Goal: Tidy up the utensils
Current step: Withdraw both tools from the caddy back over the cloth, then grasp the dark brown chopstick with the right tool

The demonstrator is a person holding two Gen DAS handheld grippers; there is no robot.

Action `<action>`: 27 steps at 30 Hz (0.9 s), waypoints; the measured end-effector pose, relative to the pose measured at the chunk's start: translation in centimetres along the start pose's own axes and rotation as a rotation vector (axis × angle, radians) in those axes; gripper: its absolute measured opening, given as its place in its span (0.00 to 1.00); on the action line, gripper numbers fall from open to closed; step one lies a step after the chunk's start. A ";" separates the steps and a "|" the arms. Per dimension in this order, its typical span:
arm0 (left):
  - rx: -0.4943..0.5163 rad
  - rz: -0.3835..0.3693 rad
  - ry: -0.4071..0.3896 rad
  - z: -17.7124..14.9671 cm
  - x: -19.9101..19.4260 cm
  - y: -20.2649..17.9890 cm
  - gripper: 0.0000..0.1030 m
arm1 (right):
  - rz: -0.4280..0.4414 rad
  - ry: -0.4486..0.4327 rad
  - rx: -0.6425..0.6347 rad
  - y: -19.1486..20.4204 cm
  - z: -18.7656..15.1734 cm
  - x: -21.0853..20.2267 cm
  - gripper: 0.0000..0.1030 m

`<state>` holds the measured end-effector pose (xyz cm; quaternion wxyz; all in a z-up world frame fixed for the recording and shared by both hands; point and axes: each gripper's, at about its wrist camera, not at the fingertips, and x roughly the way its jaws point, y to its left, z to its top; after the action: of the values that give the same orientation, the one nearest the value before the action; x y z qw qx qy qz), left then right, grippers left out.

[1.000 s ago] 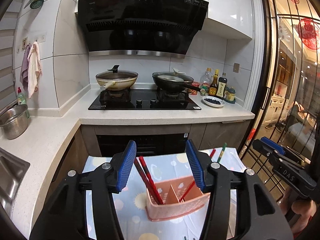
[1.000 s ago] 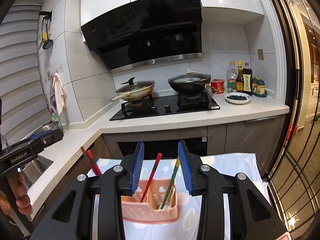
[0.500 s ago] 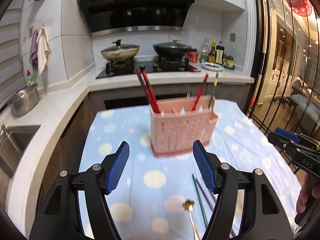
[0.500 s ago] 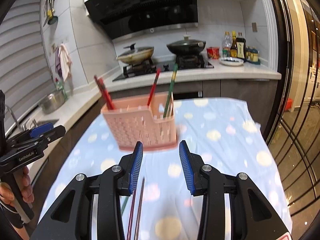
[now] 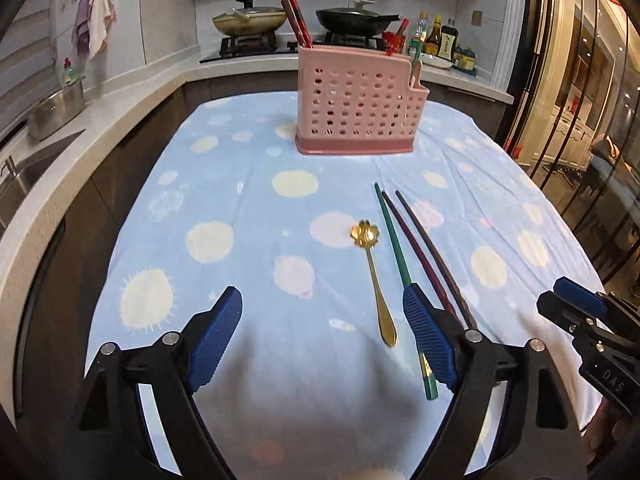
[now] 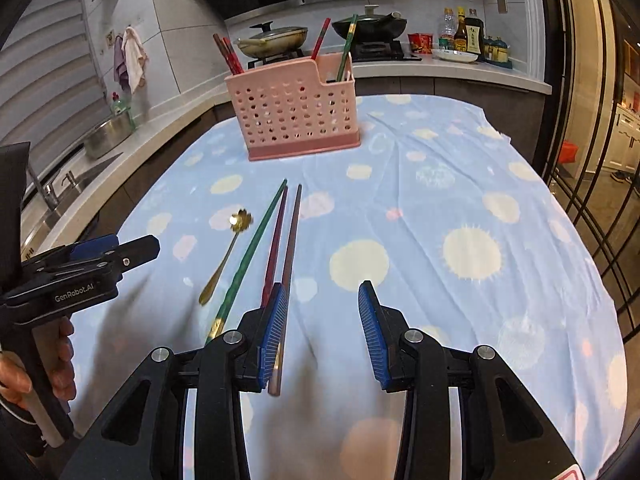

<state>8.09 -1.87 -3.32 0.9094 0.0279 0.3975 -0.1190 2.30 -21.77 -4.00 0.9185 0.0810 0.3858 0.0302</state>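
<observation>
A pink perforated utensil holder (image 5: 358,102) (image 6: 294,108) stands at the far side of the table with several chopsticks upright in it. On the blue spotted tablecloth (image 5: 248,208) lie a gold spoon (image 5: 374,276) (image 6: 226,254), a green chopstick (image 5: 396,256) (image 6: 248,256), a dark red chopstick (image 5: 416,252) (image 6: 274,248) and a brown chopstick (image 5: 436,256) (image 6: 290,252). My left gripper (image 5: 324,320) is open and empty, left of the spoon. My right gripper (image 6: 322,308) is open and empty, just right of the chopsticks' near ends.
A counter with a sink (image 5: 24,164) and a steel pot (image 5: 56,106) runs along the left. A stove with two pans (image 5: 304,20) and bottles (image 5: 444,42) stand behind the table. Glass doors (image 5: 580,80) are on the right.
Both grippers have dropped low and pulled back from the holder. The view tilted down, so the spoon and loose chopsticks on the cloth now lie just in front of them.
</observation>
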 end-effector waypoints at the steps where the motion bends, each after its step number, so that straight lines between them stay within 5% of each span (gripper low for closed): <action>1: 0.004 0.005 0.013 -0.6 0.2 -0.2 0.78 | 0.005 0.010 0.004 0.1 -0.6 0.2 0.36; 27: 0.001 0.023 0.106 -3.4 1.5 -1.3 0.78 | 0.054 0.053 0.010 1.2 -2.8 1.9 0.36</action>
<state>6.34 -2.97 -6.65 0.8884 0.0394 0.4445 -0.1072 1.59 -20.04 -7.08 0.9064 0.0950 0.4080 0.0551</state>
